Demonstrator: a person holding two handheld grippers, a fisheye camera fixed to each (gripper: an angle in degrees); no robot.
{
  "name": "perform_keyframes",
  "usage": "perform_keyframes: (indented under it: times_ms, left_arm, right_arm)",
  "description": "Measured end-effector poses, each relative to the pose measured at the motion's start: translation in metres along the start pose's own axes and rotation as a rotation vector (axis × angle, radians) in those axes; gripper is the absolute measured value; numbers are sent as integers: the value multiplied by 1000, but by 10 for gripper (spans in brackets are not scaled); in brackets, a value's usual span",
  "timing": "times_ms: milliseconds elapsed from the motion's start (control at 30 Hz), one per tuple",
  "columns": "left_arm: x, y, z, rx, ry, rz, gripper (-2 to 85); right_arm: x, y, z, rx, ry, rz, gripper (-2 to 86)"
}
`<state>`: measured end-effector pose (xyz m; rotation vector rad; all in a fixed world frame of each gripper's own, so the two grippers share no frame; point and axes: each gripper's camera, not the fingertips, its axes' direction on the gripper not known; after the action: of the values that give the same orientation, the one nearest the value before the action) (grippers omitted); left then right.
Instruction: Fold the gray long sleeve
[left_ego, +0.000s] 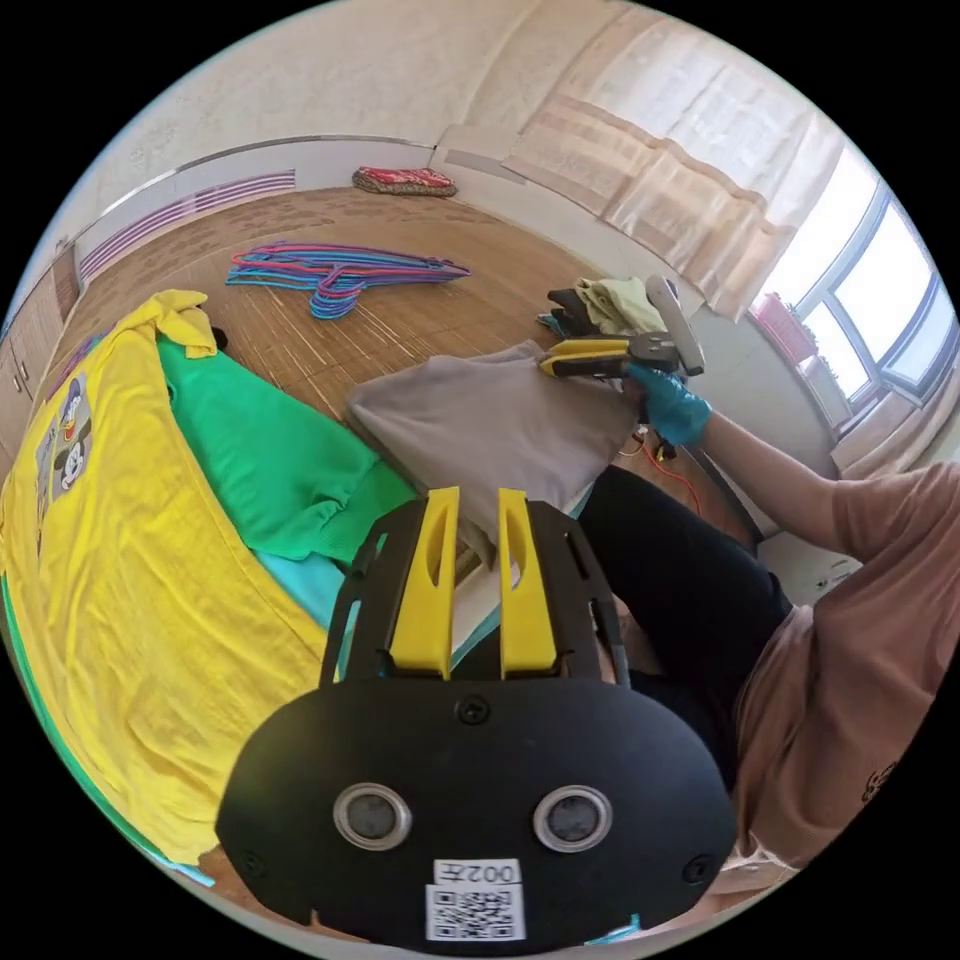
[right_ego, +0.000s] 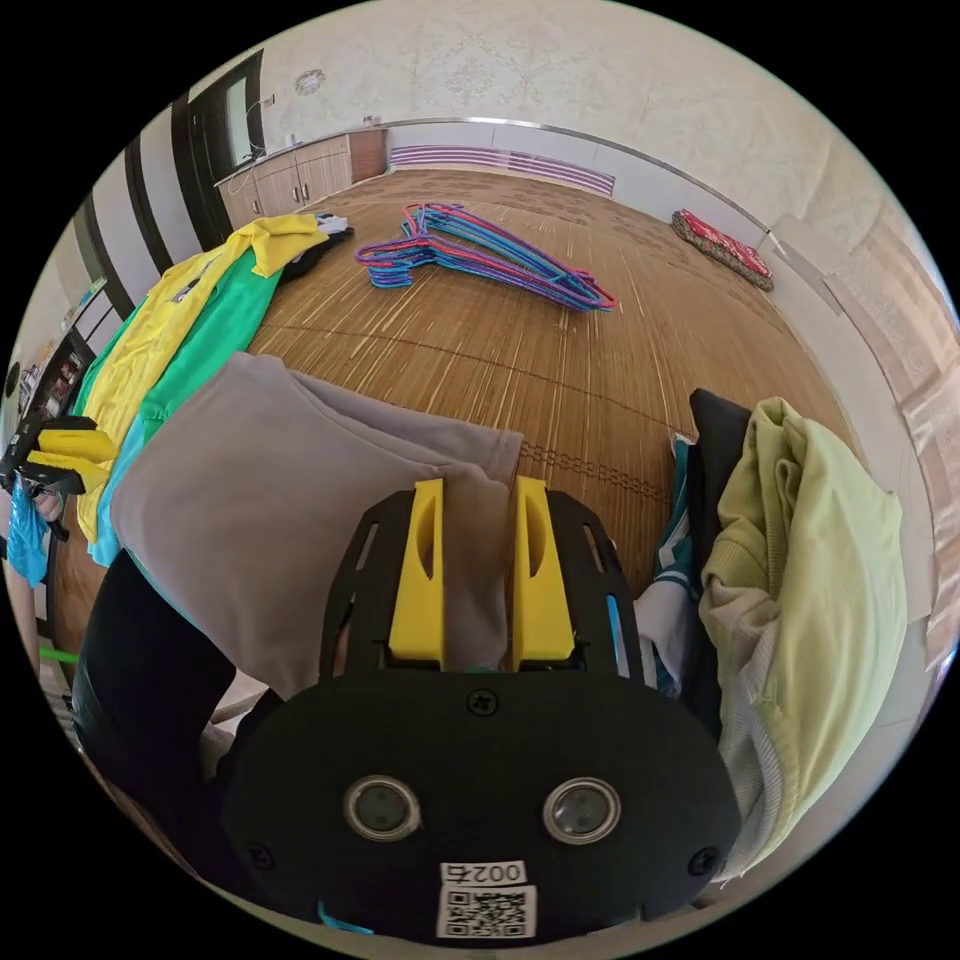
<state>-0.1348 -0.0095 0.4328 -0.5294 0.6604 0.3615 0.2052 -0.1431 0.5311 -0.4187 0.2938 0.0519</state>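
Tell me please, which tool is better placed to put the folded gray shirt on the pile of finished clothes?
Probably the right tool. It grips the gray shirt right beside the folded pile. The left tool holds the far edge, next to the yellow shirt.

Gray long sleeve (left_ego: 495, 420) folded into compact, layered bundle, plain gray fabric, smooth with few soft creases. Held off woven floor, stretched between two grippers, one end nipped between jaws of left gripper (left_ego: 478, 520), opposite corner pinched by right gripper (left_ego: 560, 365). In right gripper view, same garment (right_ego: 290, 500) hangs as broad rounded panel, stacked folded edges visible along upper side, narrow fold running down between yellow jaws of right gripper (right_ego: 478, 520).
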Motion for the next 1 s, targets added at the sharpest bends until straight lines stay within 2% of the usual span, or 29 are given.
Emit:
perform_keyframes:
  times_ms: [100,367,767,867,1000]
  left_arm:
    - [1,-20,18,47,-115,-74,29]
    - [-3,-56,58,42,-342,-164,36]
    - [15,-66,80,-68,-534,-58,-3]
    - [13,-68,73,-91,-487,-57,7]
    - [13,-60,37,-34,-352,-60,54]
  right_arm:
    - [12,15,-1,29,-32,22,101]
    - [33,43,-7,40,-62,-32,74]
    - [52,76,-4,34,14,-64,47]
    - [62,79,-13,19,-33,-50,69]
    - [70,98,-50,82,-58,-95,82]
